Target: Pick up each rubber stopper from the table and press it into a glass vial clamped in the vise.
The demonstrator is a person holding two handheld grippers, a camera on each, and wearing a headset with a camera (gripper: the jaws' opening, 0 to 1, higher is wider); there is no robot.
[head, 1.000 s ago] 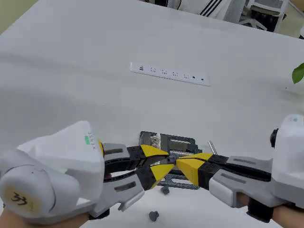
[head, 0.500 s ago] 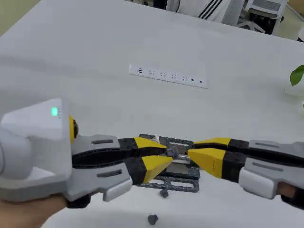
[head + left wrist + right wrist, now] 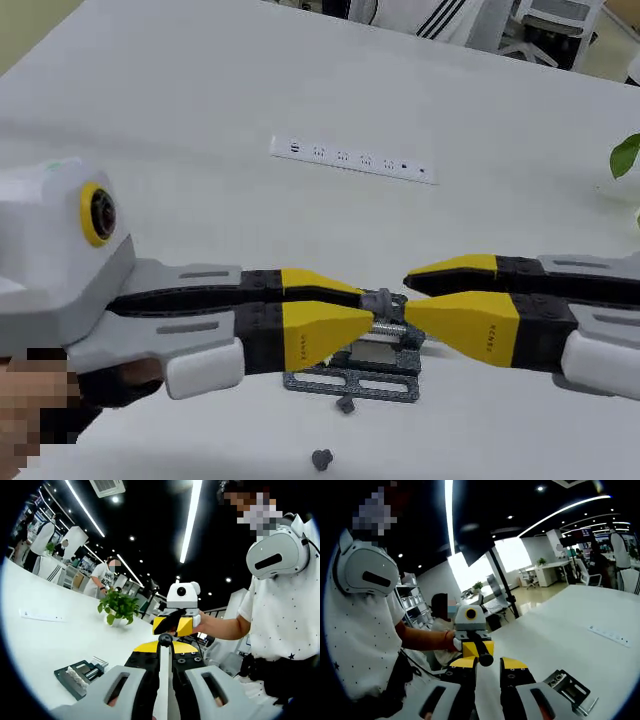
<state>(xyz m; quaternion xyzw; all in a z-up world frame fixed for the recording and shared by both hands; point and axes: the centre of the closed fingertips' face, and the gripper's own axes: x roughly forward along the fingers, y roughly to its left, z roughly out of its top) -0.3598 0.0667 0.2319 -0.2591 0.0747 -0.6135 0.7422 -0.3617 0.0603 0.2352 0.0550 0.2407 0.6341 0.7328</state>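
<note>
My left gripper [image 3: 369,303] is shut on a small grey rubber stopper [image 3: 380,300], held at its yellow tips above the vise [image 3: 352,382]. In the left gripper view the stopper [image 3: 164,640] sits pinched between the jaws. My right gripper [image 3: 407,294] faces it tip to tip, open, with nothing between its jaws; its own view shows a clear gap at the right gripper [image 3: 487,664]. Two more stoppers [image 3: 346,404] [image 3: 322,459] lie on the table in front of the vise. The vise [image 3: 75,675] [image 3: 567,685] holds clear glass between its jaws.
A white power strip [image 3: 355,160] lies further back on the white table [image 3: 180,130]. A green plant [image 3: 117,607] stands at the table's right side, with a leaf [image 3: 625,155] at the head view's edge. Other people stand far behind.
Both grippers have risen toward the head camera and now hover over the vise. The left one still carries the stopper. The right jaws have parted and drawn slightly right.
</note>
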